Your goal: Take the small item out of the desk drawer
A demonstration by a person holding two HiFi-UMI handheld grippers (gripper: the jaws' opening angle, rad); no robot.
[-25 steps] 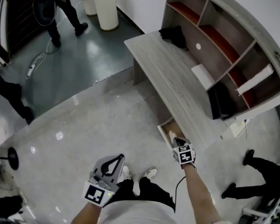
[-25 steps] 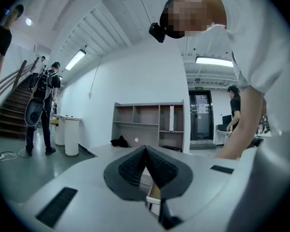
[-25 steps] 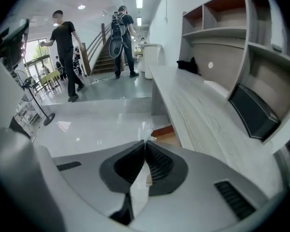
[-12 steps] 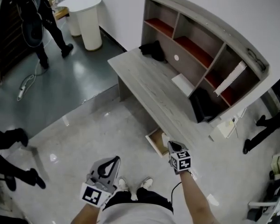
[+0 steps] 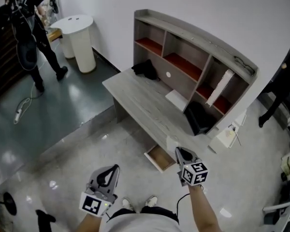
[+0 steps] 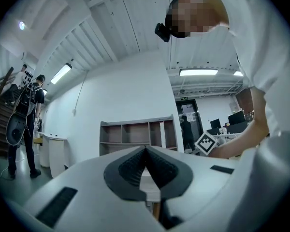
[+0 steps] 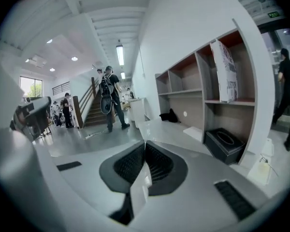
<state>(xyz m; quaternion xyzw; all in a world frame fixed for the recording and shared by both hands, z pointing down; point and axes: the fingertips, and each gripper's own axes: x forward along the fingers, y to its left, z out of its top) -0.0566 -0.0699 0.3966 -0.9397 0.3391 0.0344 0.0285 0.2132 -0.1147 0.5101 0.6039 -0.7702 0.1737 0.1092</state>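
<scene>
A grey desk point(image 5: 135, 93) with a shelf unit stands ahead, and its small drawer point(image 5: 159, 158) hangs open at the near end. My right gripper point(image 5: 177, 150) is up above the drawer by the desk's front edge, shut on a small flat white item point(image 5: 171, 142). In the right gripper view the white item point(image 7: 139, 187) is pinched between the closed jaws of the right gripper point(image 7: 145, 144). My left gripper point(image 5: 117, 167) hangs over the floor left of the drawer. In the left gripper view its tips point(image 6: 146, 150) meet with nothing between them.
On the desk lie a black tissue box point(image 5: 197, 117), a white flat sheet point(image 5: 176, 99) and a black cloth point(image 5: 146, 69). A white round stand point(image 5: 79, 35) and a person point(image 5: 29, 28) are at the far left. A white bottle point(image 5: 227, 135) sits on the floor at the desk's right end.
My right gripper has risen out of the drawer with the white item held in it. The left gripper has lifted a little. The head view now takes in the whole desk.
</scene>
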